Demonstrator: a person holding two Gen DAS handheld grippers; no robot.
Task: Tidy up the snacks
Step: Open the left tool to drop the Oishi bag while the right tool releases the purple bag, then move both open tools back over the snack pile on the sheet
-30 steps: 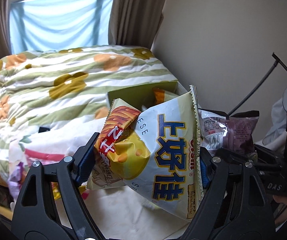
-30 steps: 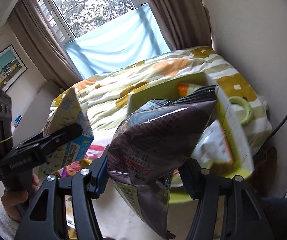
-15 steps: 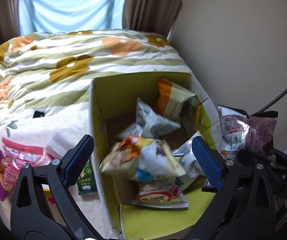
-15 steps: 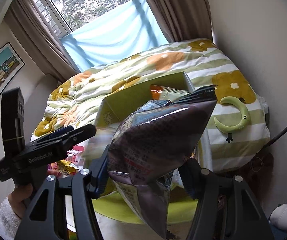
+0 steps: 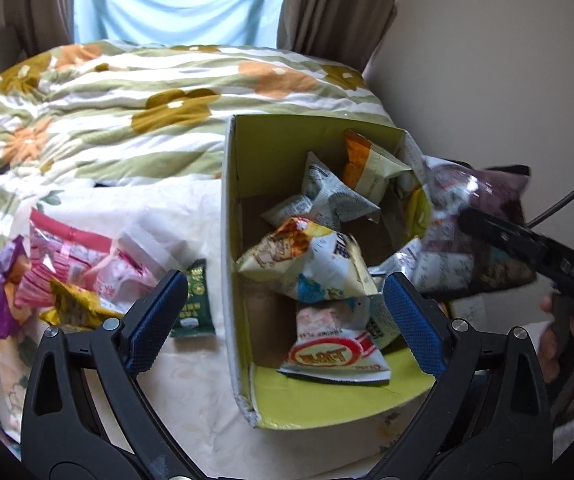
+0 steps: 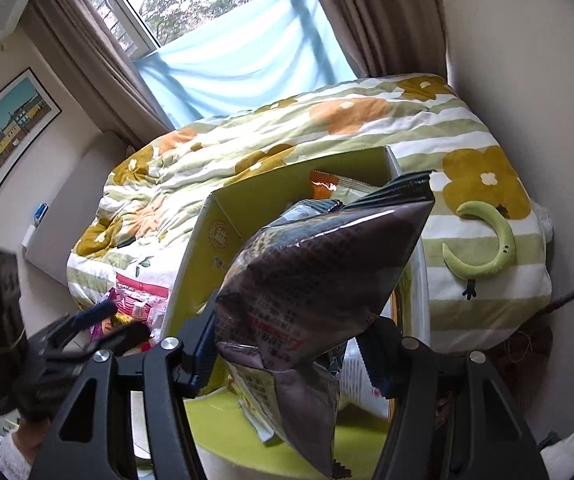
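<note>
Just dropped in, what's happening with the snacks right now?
A person is packing snack bags into the yellow-green cardboard box on the bed. The left hand-held gripper has just opened and is empty; the yellow cheese-snack bag lies inside the box with other packets. The right hand-held gripper is clamped on a dark purple snack bag at the box's edge. More packets wait on the bed beside the box.

Black gripper frames (image 5: 287,320), blue textured fingers (image 5: 155,320), silver screws, white fuzzy sleeve (image 6: 15,456).
</note>
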